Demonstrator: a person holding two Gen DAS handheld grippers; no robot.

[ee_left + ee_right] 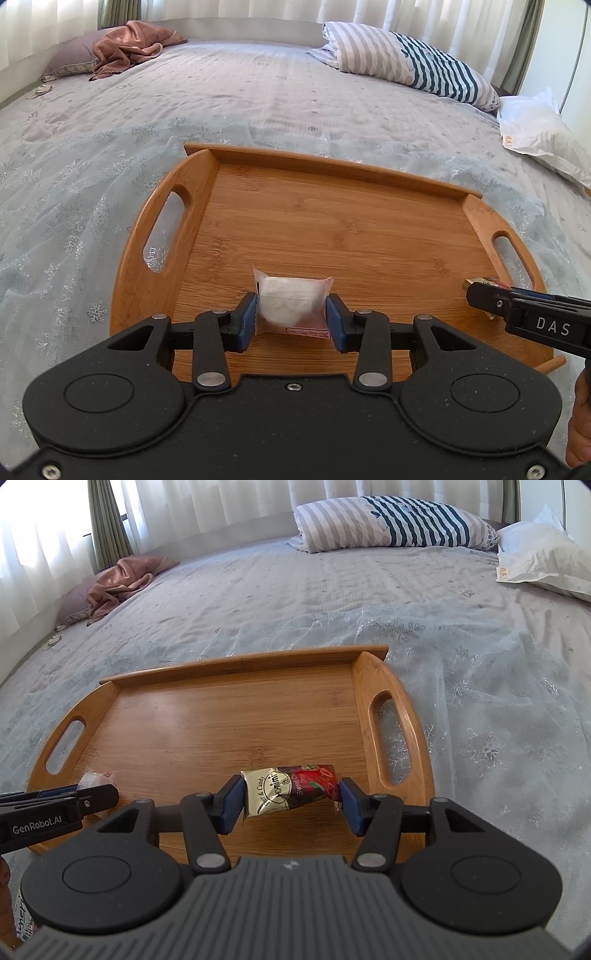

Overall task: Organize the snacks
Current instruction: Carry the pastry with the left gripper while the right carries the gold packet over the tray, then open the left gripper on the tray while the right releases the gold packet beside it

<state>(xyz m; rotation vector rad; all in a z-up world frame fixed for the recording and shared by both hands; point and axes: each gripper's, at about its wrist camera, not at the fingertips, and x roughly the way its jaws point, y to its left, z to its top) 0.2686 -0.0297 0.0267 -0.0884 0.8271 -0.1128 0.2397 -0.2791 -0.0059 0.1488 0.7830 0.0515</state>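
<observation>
A bamboo tray (332,218) with two handle slots lies on the bed; it also shows in the right wrist view (207,720). My left gripper (291,315) is shut on a clear-wrapped white snack (291,299) over the tray's near part. My right gripper (291,799) is shut on a gold and red candy packet (291,788) over the tray's near right part. The right gripper also shows at the right edge of the left wrist view (480,293). The left gripper shows at the left edge of the right wrist view (99,792).
The grey bedspread (258,99) carries a sheer snowflake cloth (480,686) under the tray. A striped pillow (388,520), a white bag (543,554) and a pink cloth (122,581) lie at the far side. Curtains hang behind.
</observation>
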